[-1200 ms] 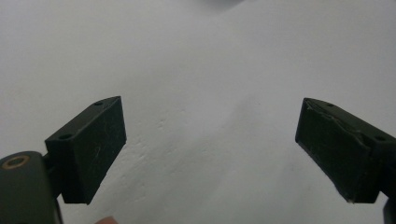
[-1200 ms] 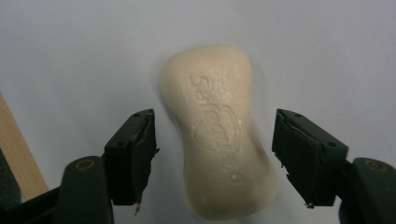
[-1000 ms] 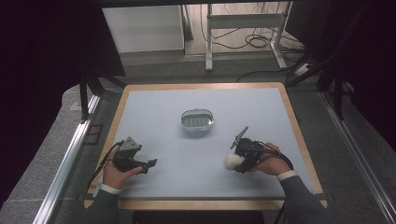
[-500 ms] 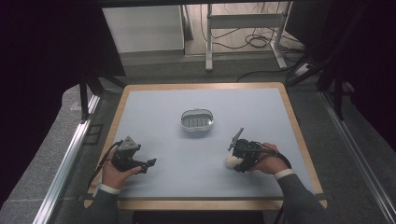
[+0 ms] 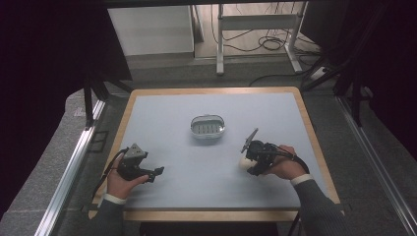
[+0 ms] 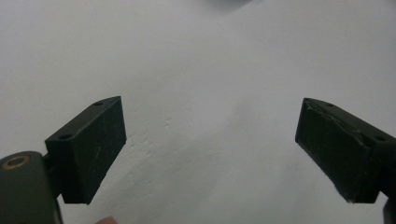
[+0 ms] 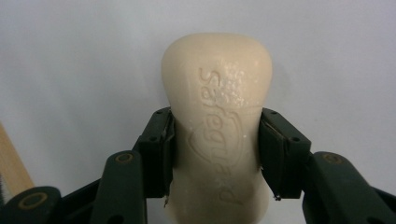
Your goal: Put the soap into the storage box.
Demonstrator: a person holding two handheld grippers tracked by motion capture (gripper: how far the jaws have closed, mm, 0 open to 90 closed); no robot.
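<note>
Dim room, cables on floor behind. Pale blue desk (image 5: pixel 162 118) with wood rim. Small oval soap dish (image 5: pixel 208 126) sits mid-desk, empty, likely waiting for soap. Right tool (image 5: pixel 246 161) clamped on cream soap bar (image 7: pixel 217 126), near front right corner, squeezed at narrow waist for firm grip. Left tool (image 5: pixel 156 173) near front left corner, jaws wide apart, holding nothing.

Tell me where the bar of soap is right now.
The bar of soap is clamped in the right tongs, low over the table's near-right part in the high view, nearer and right of the soap dish.
</note>
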